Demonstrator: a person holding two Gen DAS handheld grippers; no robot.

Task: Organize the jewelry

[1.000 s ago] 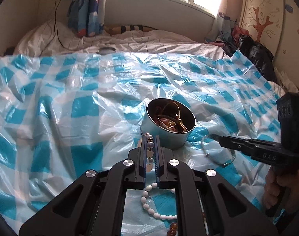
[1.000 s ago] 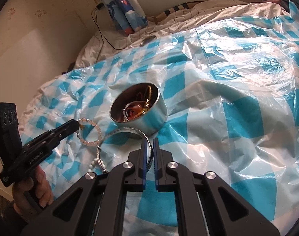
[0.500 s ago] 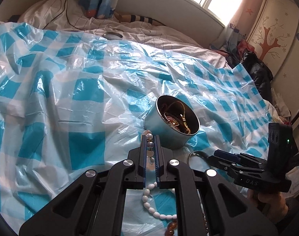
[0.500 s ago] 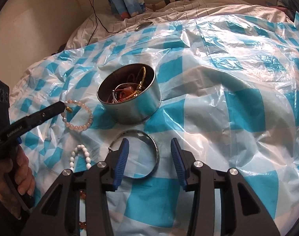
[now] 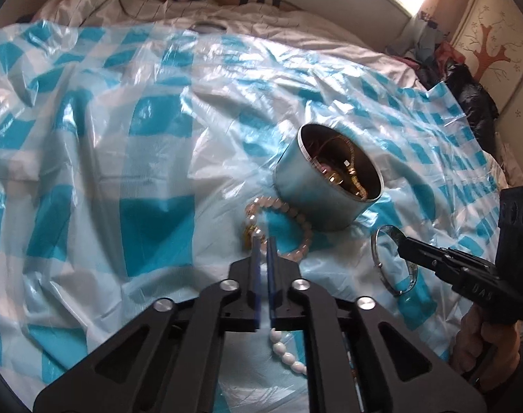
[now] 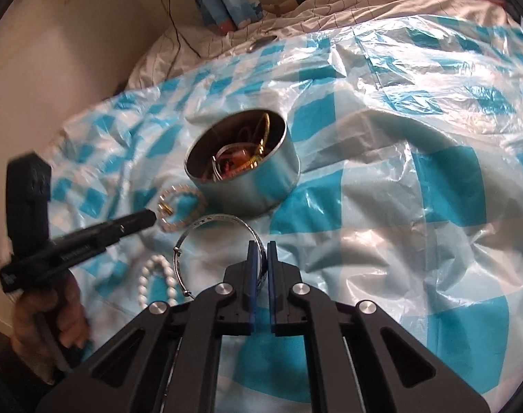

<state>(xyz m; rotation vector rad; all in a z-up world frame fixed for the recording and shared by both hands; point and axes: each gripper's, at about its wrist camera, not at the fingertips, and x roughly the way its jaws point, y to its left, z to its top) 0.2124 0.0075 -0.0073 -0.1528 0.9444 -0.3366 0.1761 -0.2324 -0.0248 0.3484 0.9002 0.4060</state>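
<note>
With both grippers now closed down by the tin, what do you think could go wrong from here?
1. The right gripper pinches only the silver bangle rim, so it may swing or slip.
2. The metal tin sits on crinkled plastic sheet and might tip if bumped.

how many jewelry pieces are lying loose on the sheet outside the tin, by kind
Bead bracelets: 2, one pale pink by the tin, one white nearer the cameras.
Metal bangles: 1, with the right gripper shut on its rim.
Total: 3 in clear view. The tin's contents are too tangled to count.
</note>
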